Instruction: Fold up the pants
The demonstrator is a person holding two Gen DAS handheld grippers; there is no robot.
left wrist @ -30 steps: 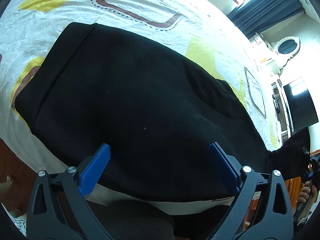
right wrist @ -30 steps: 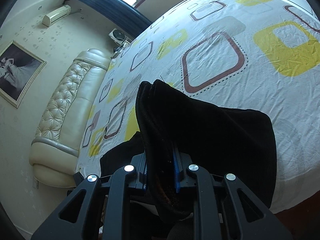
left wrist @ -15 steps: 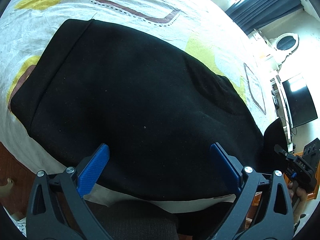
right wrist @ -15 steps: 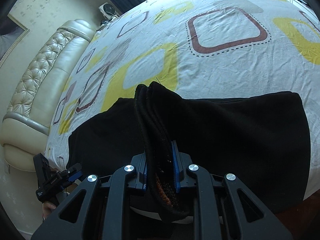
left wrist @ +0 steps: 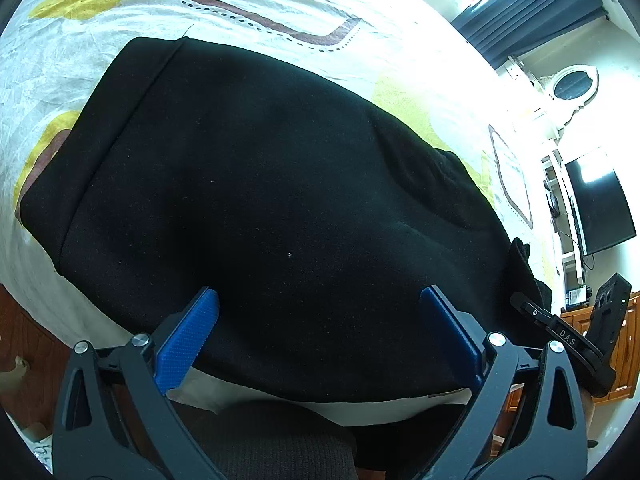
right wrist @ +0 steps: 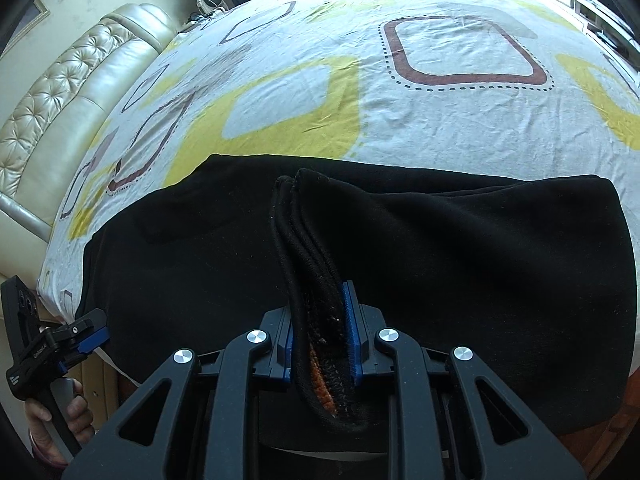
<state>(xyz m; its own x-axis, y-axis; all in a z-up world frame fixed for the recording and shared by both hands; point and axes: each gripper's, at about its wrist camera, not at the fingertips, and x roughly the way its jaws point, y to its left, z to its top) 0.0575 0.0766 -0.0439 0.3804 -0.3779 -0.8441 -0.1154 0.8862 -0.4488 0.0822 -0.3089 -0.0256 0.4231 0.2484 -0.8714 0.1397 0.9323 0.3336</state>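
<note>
Right wrist view: fuzzy black pants [right wrist: 440, 248] on wrinkled patterned sheet [right wrist: 400, 120].

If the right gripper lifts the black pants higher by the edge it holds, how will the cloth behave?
The black pants are probably floppy: the bunched layers in the right gripper curve and sag. They look thick and fleecy, so likely somewhat heavy and not slippery. The rest would probably drag across the bedsheet.
</note>
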